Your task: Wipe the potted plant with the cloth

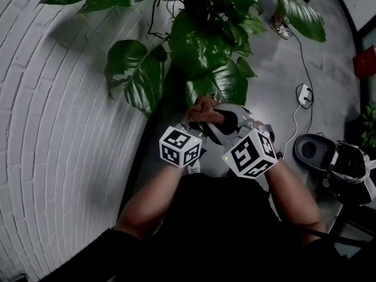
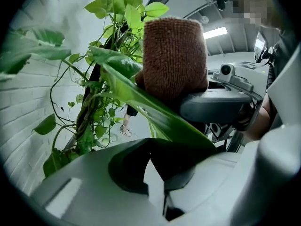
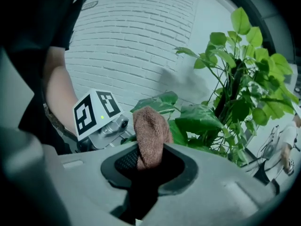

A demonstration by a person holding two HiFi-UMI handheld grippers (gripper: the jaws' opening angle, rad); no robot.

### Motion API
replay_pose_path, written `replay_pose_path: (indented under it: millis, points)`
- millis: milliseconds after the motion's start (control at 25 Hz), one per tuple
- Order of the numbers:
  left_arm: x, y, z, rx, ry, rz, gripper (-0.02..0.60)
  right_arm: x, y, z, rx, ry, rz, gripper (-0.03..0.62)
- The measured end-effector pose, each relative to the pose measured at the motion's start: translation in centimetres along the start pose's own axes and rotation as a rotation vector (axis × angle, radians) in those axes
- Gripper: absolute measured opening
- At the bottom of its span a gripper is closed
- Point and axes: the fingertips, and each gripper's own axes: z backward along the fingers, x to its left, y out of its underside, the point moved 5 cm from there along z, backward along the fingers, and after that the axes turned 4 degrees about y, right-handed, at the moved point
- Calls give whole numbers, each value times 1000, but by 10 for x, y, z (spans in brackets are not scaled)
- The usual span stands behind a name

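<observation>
The potted plant (image 1: 205, 40) stands against the wall, its big green leaves spreading toward me. My left gripper (image 2: 157, 159) is shut on one long leaf (image 2: 141, 102), which runs down between its jaws. My right gripper (image 3: 146, 166) is shut on a brown cloth (image 3: 149, 133) that sticks up out of its jaws. In the left gripper view the cloth (image 2: 174, 60) rests against the upper side of the held leaf. In the head view the cloth (image 1: 202, 108) sits just below the lowest leaves, between the left gripper (image 1: 197, 125) and the right gripper (image 1: 230, 125).
A white brick wall (image 1: 53, 128) runs along the left. On the grey floor at the right lie a white power strip (image 1: 304, 94) with its cable and a black round object (image 1: 310, 148). A person's feet (image 1: 281, 28) show behind the plant.
</observation>
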Motion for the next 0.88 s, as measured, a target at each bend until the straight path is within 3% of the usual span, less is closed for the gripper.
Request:
replay_pose_path:
  millis: [400,880]
  points:
    - [1,3,3,-6,4,-6,9,16,7,16,23,-31,-309,66]
    - [-6,11,3,25,42,-13,9,40,33,39,32,-10,-485,66]
